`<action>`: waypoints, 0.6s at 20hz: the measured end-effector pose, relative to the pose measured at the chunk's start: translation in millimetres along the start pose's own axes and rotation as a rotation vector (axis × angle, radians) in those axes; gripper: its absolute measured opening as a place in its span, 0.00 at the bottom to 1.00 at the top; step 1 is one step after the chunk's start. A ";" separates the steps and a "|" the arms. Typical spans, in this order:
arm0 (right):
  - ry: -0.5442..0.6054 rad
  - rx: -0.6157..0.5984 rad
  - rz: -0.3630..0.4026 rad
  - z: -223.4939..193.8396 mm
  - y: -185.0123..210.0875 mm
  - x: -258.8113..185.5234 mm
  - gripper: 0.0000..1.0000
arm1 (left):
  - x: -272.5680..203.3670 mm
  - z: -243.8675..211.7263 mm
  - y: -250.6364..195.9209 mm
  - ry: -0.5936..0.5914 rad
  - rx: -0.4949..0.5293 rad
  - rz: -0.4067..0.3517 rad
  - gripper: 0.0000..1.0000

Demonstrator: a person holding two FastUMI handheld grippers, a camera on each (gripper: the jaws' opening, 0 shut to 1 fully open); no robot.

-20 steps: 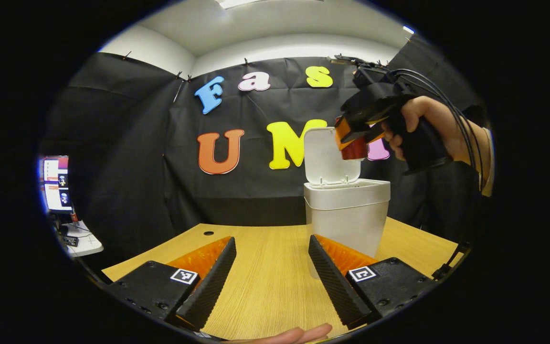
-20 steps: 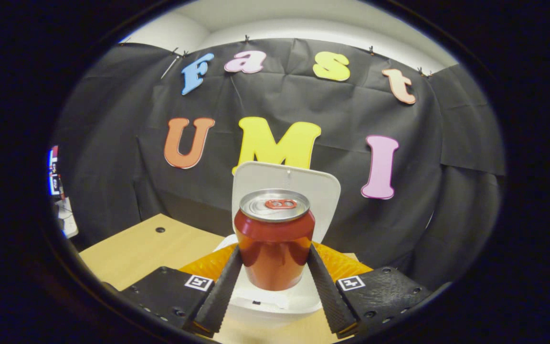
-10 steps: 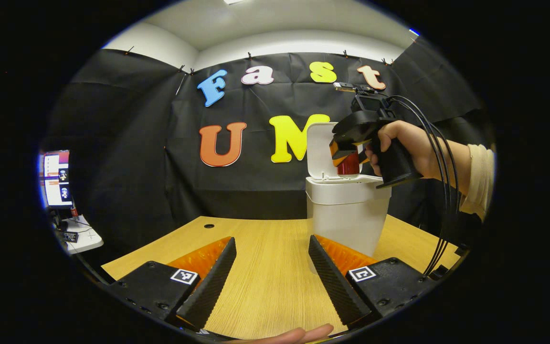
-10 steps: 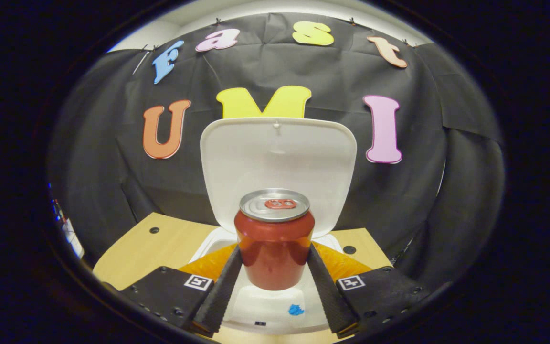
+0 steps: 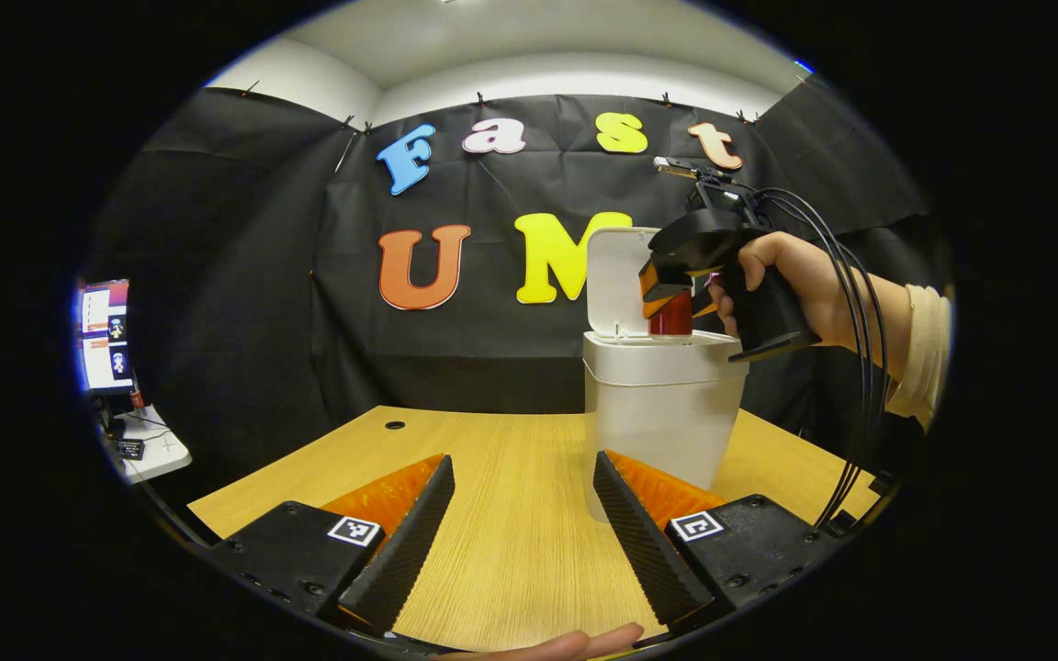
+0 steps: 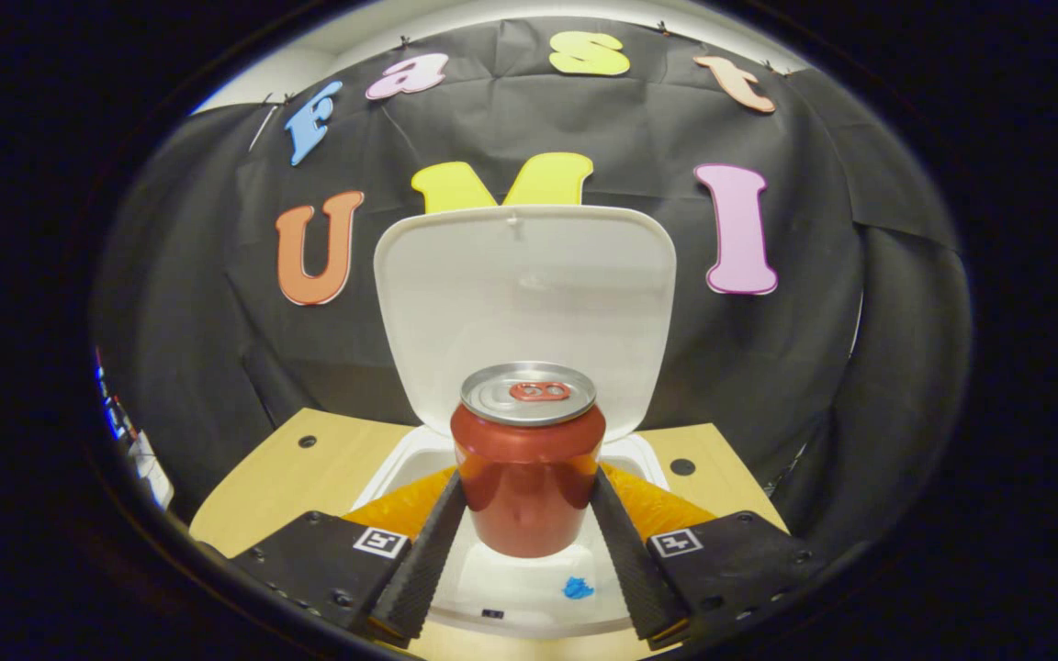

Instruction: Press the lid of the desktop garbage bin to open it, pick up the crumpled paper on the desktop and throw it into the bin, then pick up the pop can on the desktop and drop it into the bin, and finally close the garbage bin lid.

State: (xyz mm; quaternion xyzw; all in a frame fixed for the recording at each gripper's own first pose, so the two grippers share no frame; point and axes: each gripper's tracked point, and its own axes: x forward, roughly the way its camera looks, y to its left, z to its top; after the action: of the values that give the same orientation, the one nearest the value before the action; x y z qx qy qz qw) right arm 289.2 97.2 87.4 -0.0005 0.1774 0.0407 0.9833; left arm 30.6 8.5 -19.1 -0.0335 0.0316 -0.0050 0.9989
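In the right gripper view my right gripper (image 6: 527,500) is shut on a red pop can (image 6: 527,459), held upright just over the open mouth of the white bin (image 6: 419,459). The bin's lid (image 6: 524,303) stands up behind the can. A small blue scrap (image 6: 575,588) lies inside the bin. In the left gripper view my left gripper (image 5: 520,514) stands open low over the wooden table (image 5: 511,542), nothing between its fingers. The bin (image 5: 658,422) is ahead at the right, with the right gripper (image 5: 671,294) and can (image 5: 673,317) above its rim.
A hand (image 5: 795,285) with trailing cables holds the right gripper. A side desk with a monitor (image 5: 106,335) stands far left. Fingertips (image 5: 575,643) show at the bottom edge. Cable holes (image 5: 395,425) mark the table's back.
The right gripper has carried the can down and forward, from above the lid to just over the bin's opening. The left gripper has barely moved.
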 end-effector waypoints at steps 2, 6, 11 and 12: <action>-0.017 -0.018 0.013 3.4 3.9 -4.1 0.81 | -0.7 -1.7 -2.9 0.002 0.005 -0.008 0.99; -0.059 -0.038 0.008 14.6 6.7 -18.3 0.96 | -2.9 1.3 -1.9 -0.004 0.003 -0.009 0.99; -0.128 -0.071 -0.002 39.7 12.8 -46.1 0.95 | -12.1 9.1 2.9 -0.025 0.007 -0.003 0.99; -0.146 -0.071 -0.001 47.0 14.5 -52.5 0.96 | -13.5 11.5 2.4 -0.029 0.004 -0.006 0.99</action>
State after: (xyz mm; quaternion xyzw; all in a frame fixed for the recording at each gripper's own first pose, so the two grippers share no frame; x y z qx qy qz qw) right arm 255.4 108.2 149.9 -0.0323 0.1035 0.0462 0.9930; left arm 17.9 11.8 -6.9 -0.0316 0.0167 -0.0076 0.9993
